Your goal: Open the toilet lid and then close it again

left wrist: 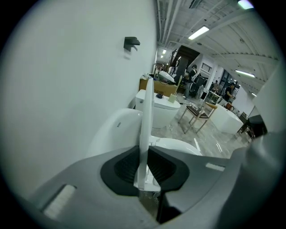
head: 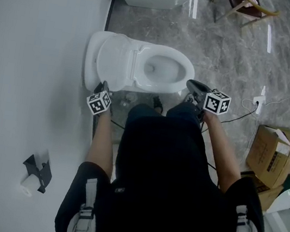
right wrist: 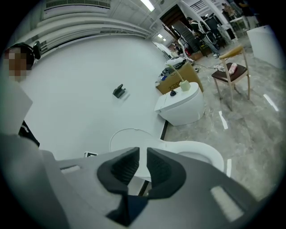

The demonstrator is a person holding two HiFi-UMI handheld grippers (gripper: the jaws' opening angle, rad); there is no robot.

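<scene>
1. The toilet lid [left wrist: 146,112] is seen standing upright over the back of the toilet [head: 142,65], which is set at the floor's [head: 243,57] edge against the wall [head: 32,66]. The opening step is therefore judged done, or all but done.
2. The lid's thin edge is clamped between the jaws of the left gripper [left wrist: 144,156], with the pads pressed on both of its faces.
3. The jaws of the right gripper [right wrist: 142,163] are held slightly apart with nothing between them. It is held near the front rim of the seat [head: 185,64], and no contact can be made out.
4. The closing step is judged to be left: the lid is yet to be lowered onto the seat.
5. The bowl [head: 161,68] is uncovered, and nothing but its pale inside can be made out in it.
6. A cardboard box [head: 271,156] is seen toward the floor's right edge, well apart from the toilet. Its flaps are partly raised, and its contents cannot be told.
</scene>
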